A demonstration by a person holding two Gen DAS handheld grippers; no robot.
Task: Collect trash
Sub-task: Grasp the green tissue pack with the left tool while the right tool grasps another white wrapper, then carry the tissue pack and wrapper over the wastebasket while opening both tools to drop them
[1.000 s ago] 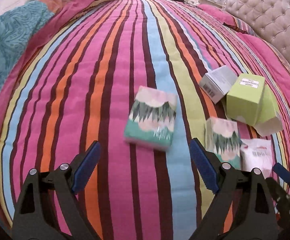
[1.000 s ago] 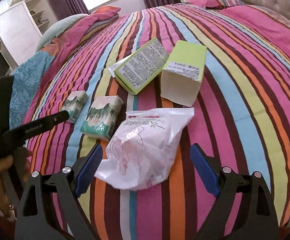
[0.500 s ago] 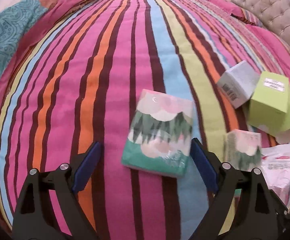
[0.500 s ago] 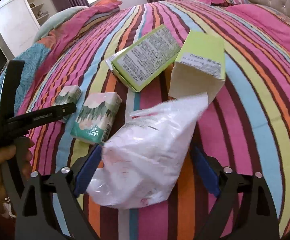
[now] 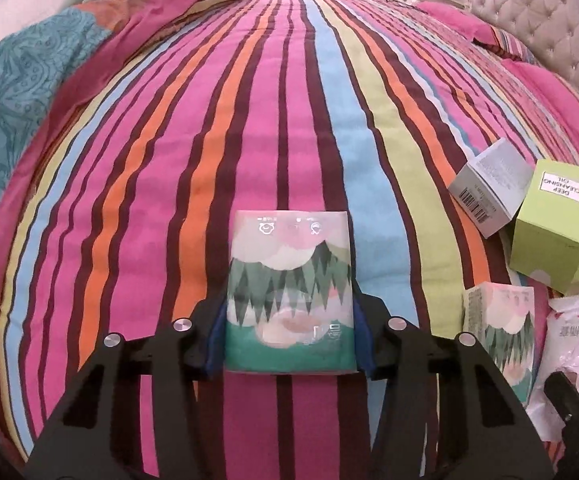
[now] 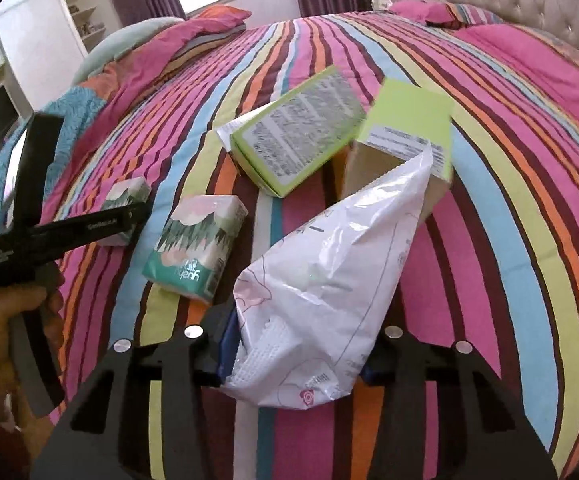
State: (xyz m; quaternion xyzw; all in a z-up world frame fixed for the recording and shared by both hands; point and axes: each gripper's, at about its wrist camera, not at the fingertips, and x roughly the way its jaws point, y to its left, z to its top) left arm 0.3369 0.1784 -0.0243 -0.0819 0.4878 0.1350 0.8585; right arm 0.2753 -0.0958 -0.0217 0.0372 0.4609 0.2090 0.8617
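The bed has a cover (image 5: 249,128) with many bright stripes, and the trash lies on it. The left gripper (image 5: 287,336) has just squeezed shut, and its blue pads press on both sides of a tissue pack (image 5: 289,292) with a picture of green trees on it. The pack lies on the cover between the jaws. The right gripper (image 6: 295,354) has just squeezed shut too, and it pinches the low end of a crinkly white plastic bag (image 6: 329,280). The rest of the bag sticks up and away from the jaws and leans on a green box (image 6: 409,128) behind it. The open end of this box faces the camera. Just beside that box lies a second green box (image 6: 297,136) with small print on its side. A second tissue pack (image 6: 197,248) lies to the left of the bag, near it. In the right wrist view, a hand (image 6: 13,312) holds the black handle of the left gripper at the left edge, by the first tissue pack. A padded headboard (image 5: 549,28) stands at the far right of the bed.
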